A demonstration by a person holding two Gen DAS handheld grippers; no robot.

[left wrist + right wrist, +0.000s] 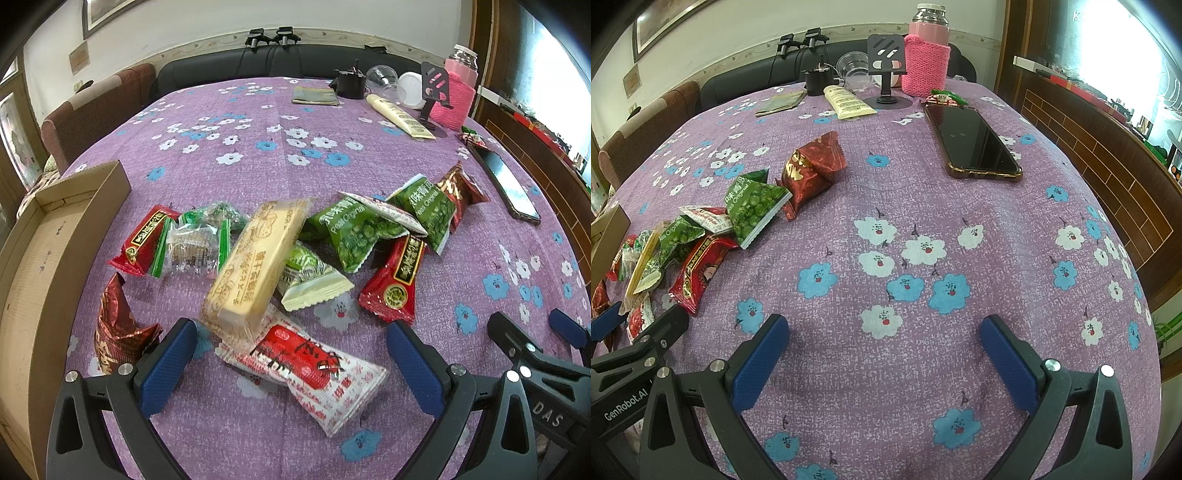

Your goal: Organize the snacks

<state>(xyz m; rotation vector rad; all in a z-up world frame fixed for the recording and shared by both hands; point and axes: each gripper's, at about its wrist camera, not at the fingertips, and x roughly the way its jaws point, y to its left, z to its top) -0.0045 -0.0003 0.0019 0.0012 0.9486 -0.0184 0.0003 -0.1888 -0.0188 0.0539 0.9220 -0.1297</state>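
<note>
Several snack packets lie in a heap on the purple flowered tablecloth. In the left wrist view a tan biscuit pack (pixel 255 266) lies across a red-and-white packet (pixel 306 365), with green pea packets (pixel 354 236), red packets (pixel 395 284) and a dark red foil packet (pixel 114 328) around. My left gripper (pixel 291 354) is open, its jaws either side of the red-and-white packet, holding nothing. My right gripper (pixel 882 354) is open and empty over bare cloth, right of the heap (pixel 701 236). It also shows in the left wrist view (pixel 535 343).
An open cardboard box (pixel 55 258) stands at the table's left edge. A black phone (pixel 975 144) lies at the right. At the far side stand a pink-sleeved bottle (pixel 925 55), a phone stand (pixel 886 66), a cream tube (pixel 847 101) and a small candy (pixel 943 98).
</note>
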